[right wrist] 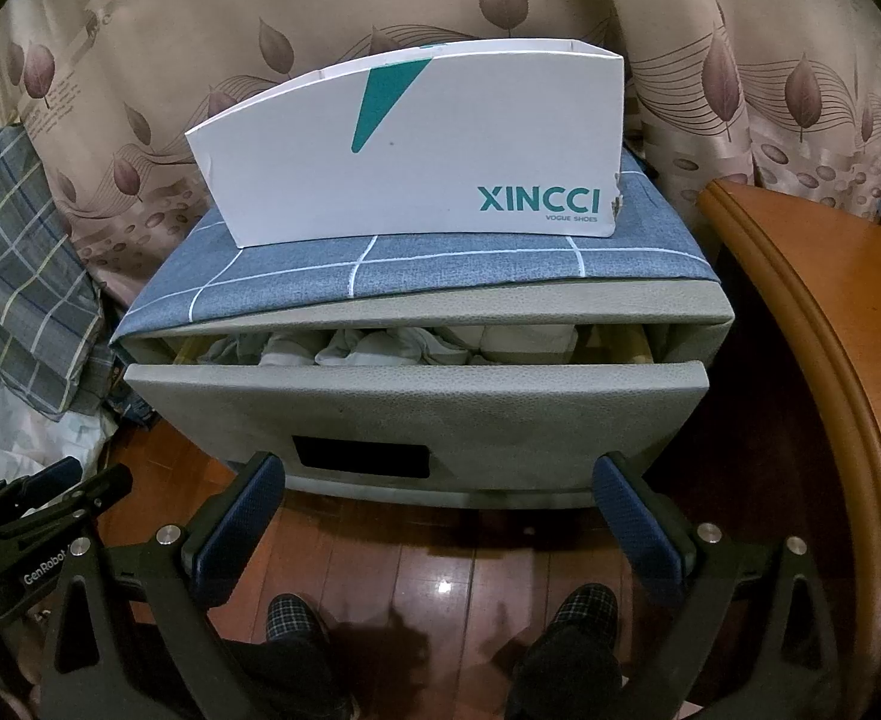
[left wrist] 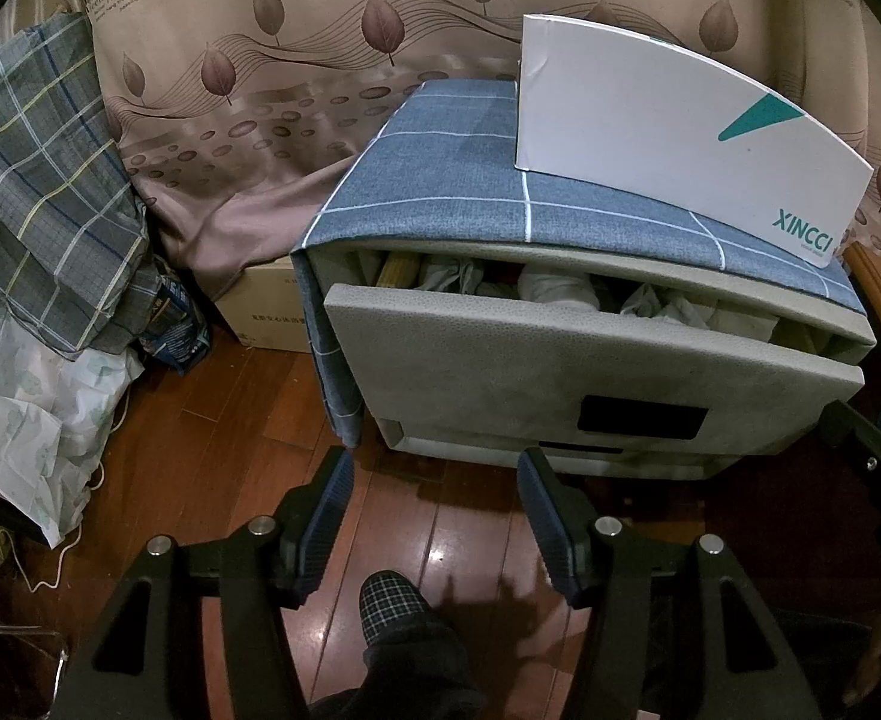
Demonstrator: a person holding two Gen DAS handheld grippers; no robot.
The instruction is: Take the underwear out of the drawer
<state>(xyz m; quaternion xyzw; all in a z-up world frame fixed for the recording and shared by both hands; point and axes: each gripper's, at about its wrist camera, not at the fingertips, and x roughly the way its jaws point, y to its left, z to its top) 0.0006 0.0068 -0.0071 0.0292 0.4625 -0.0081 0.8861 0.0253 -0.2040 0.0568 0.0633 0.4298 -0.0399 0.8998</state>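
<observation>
The underwear [right wrist: 416, 343] lies crumpled in the top drawer [right wrist: 416, 414] of a grey nightstand [right wrist: 689, 324], a jumble of white and pale grey cloth filling the slot between the drawer front and the cabinet top. Only the top of the heap shows; single pieces cannot be told apart, so no garment's direction can be read, but the heap as a whole runs side to side along the drawer's width. The drawer stands pulled out partway, its dark rectangular handle recess [right wrist: 361, 461] facing the cameras. In the left wrist view a tan object [left wrist: 397, 273] pokes up at the drawer's left end, too hidden to name. A second drawer below is mostly cut off by the one above.

A blue checked cloth [right wrist: 296, 276] covers the nightstand top, and a white XINCCI shoe box [right wrist: 416, 156] stands on it.

The left gripper [left wrist: 434, 516] hovers in front of the drawer with its jaws spread wide and nothing between them. The right gripper [right wrist: 437, 516] likewise has its jaws wide apart and empty, near the drawer front.

Checked slippers [right wrist: 584, 603] stand on the wooden floor [right wrist: 458, 564]. A wooden bed edge [right wrist: 812, 324] sits to the right, and leaf-patterned curtains [right wrist: 200, 60] hang behind.
</observation>
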